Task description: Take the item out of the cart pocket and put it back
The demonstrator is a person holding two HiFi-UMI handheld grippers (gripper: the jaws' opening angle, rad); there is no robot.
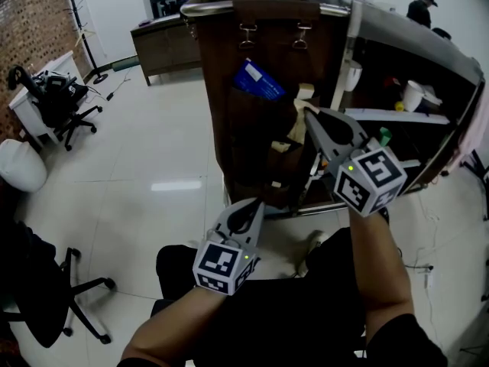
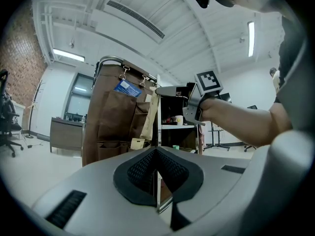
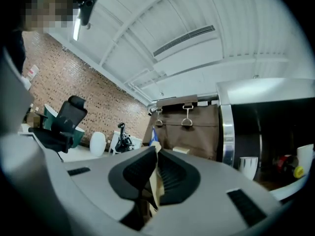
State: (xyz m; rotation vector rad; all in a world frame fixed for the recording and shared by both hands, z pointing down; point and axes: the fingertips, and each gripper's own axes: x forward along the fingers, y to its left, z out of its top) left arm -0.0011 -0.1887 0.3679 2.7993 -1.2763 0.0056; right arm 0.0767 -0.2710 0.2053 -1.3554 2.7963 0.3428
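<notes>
A brown fabric pocket organiser hangs by two clips from the cart's top rail. A blue packet sticks out of one of its upper pockets. My right gripper is raised in front of the pockets, shut on a long flat tan paper packet. In the left gripper view the tan packet hangs down from the right gripper, free of the organiser. The packet is pinched between the right pads. My left gripper stays low and level, shut on nothing.
The open cart shelves to the right hold white cups and small bottles. A black office chair and a desk stand far left, and another chair is near left. A person stands at the back.
</notes>
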